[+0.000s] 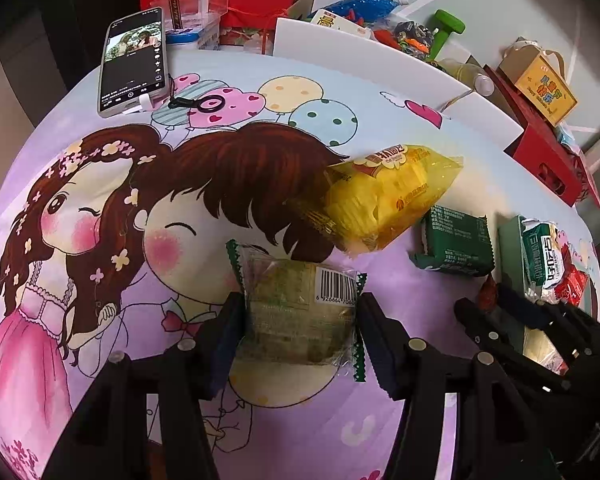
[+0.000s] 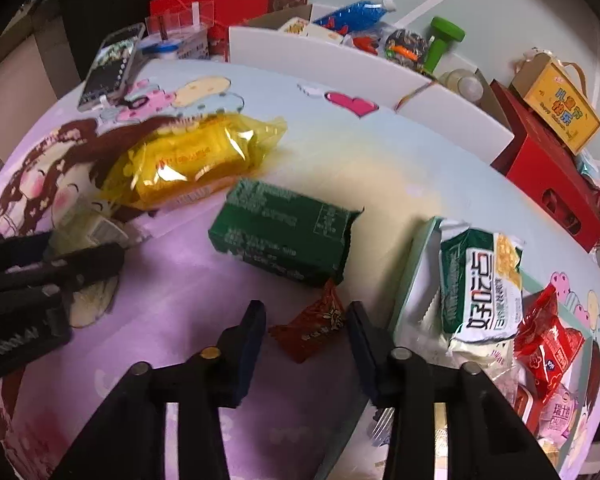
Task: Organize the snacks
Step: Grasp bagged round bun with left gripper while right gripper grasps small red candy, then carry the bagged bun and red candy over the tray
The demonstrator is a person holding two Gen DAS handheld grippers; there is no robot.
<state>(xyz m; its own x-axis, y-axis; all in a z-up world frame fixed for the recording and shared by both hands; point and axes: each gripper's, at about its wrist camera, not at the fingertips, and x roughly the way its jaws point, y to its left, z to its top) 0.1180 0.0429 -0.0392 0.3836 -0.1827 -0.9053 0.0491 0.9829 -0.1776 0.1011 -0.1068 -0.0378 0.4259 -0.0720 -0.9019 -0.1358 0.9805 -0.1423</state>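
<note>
My left gripper (image 1: 300, 332) points down at the cartoon tablecloth and is shut on a clear-wrapped greenish cake packet (image 1: 300, 312) with a barcode label; both pads press its sides. My right gripper (image 2: 308, 336) is shut on a small red-brown candy packet (image 2: 312, 328) lying on the cloth, and its wrapper touches both pads. The left wrist view shows the same candy packet (image 1: 487, 292) at the right gripper's tips. A yellow bag (image 2: 192, 160) and a green box (image 2: 284, 236) lie further back, between the two grippers.
A pale green tray (image 2: 412, 280) at the right holds a green-and-white packet (image 2: 480, 288) and red packets (image 2: 548, 344). A phone (image 1: 134, 60) lies at the table's far left. White boxes (image 2: 320, 56), red boxes (image 2: 548, 184) and toys crowd the back edge.
</note>
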